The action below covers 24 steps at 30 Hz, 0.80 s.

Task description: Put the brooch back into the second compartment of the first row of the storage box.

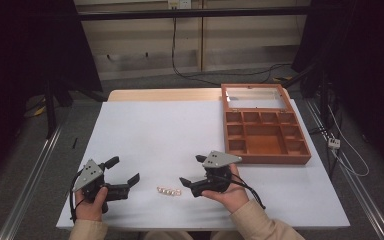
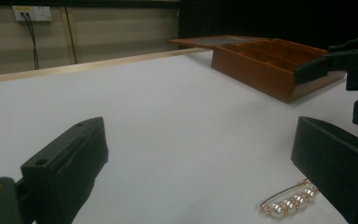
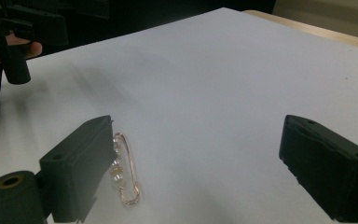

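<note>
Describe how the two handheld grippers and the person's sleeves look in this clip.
Both the left gripper and the right gripper are matte black, each with two blocky jaws and a grey three-cornered plate on top dotted with small holes. A black cable trails from each toward the person. In the gripper views the jaws show small round holes and a brass-coloured ring at the base. The sleeves are beige.

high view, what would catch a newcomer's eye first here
A small pearl pin lies on the white table near its front edge, between the open left gripper and open right gripper. At the far right corner sits an open wooden box with empty compartments.
</note>
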Motion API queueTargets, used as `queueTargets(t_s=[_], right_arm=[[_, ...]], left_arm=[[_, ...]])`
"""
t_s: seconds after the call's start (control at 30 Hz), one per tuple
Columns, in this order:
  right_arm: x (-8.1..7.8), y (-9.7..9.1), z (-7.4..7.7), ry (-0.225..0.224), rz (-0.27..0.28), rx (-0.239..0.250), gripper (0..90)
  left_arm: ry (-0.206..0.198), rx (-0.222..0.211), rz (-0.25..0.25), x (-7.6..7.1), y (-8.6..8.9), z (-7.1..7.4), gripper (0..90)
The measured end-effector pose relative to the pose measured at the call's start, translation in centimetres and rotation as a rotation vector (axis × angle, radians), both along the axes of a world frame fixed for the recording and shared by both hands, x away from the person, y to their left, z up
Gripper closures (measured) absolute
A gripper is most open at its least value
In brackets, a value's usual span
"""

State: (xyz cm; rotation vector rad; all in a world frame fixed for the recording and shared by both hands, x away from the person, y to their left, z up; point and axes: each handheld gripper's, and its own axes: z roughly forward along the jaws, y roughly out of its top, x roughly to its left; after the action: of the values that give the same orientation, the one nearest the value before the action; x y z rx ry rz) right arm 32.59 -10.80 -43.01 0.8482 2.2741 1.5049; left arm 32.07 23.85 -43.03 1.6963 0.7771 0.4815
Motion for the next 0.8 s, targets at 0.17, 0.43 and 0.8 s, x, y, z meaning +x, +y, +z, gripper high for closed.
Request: queueTargets(t_s=[0.17, 0.43, 0.8], right_arm=[[0.2, 1.0, -0.2, 0.021, 0.030, -0.018, 12.5], [0.5, 2.6, -0.8, 0.083, 0.094, -0.037, 26.9], [0.6, 4.3, -1.8, 0.155, 0.208, -0.084, 54.6]], left_arm=[[0.000, -0.001, 0.002, 0.0, 0.0, 0.0, 3.5], [0.004, -0.001, 0.001, 0.0, 0.0, 0.0, 3.5], [0.002, -0.001, 0.003, 0.0, 0.1, 0.0, 3.5]])
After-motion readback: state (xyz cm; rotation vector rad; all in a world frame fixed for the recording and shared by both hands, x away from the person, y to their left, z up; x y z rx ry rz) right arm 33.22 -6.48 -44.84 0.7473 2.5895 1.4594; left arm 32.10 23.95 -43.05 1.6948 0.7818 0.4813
